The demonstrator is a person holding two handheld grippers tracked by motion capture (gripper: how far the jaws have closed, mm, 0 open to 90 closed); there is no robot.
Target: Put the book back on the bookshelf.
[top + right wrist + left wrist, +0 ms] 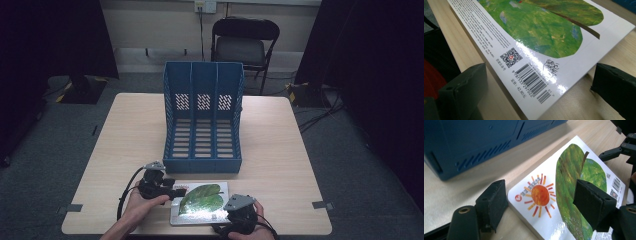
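The book (200, 202) lies flat on the bench (280, 150), near its front edge, back cover up with a big green leaf, a sun, a QR code and a barcode. It sits just in front of the blue file rack (203, 117), apart from it.

The left gripper (175, 192) is at the book's left end; in the left gripper view its fingers (492, 203) stand wide, straddling the sun corner, one pad beside the edge, the other over the cover.

The right gripper (231, 212) is at the book's near right corner; in the right gripper view its fingers (466, 87) are wide, either side of the barcode corner, not gripping it.

A folding chair (242, 42) stands beyond the bench.
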